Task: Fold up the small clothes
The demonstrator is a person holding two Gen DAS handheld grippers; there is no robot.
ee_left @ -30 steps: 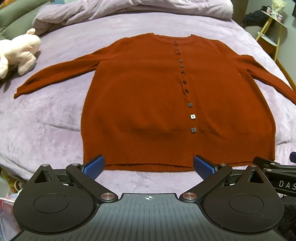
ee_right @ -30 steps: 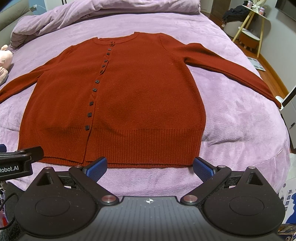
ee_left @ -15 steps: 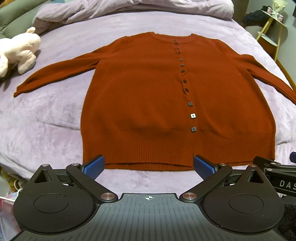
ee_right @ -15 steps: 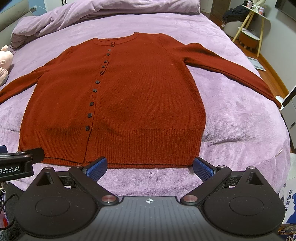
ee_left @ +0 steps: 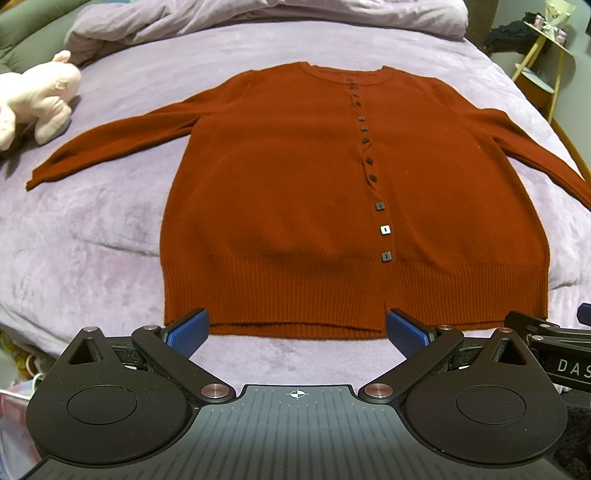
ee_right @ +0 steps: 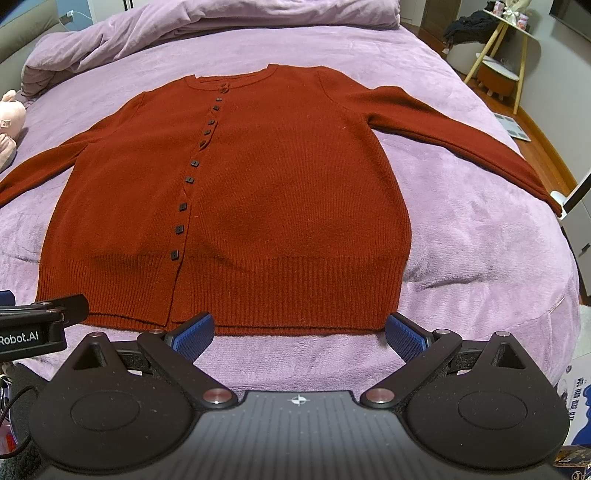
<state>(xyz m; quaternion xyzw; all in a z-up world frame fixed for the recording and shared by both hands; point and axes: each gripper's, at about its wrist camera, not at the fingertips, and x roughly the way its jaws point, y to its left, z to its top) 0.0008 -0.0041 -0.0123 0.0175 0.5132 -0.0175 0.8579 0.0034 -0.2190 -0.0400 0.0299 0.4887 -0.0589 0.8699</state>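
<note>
A rust-red buttoned cardigan (ee_left: 288, 199) lies flat, front up, on the purple bed, sleeves spread to both sides; it also shows in the right wrist view (ee_right: 266, 206). Its ribbed hem is nearest me. My left gripper (ee_left: 295, 328) is open and empty just short of the hem, over its left half. My right gripper (ee_right: 299, 330) is open and empty just short of the hem, over its right half. Each gripper's side shows at the edge of the other's view.
A pink plush toy (ee_left: 37, 99) lies at the bed's left. A bunched purple duvet (ee_right: 184, 26) lies at the bed's far end. A yellow-legged side table (ee_right: 498, 66) stands at the right, beyond the bed's edge.
</note>
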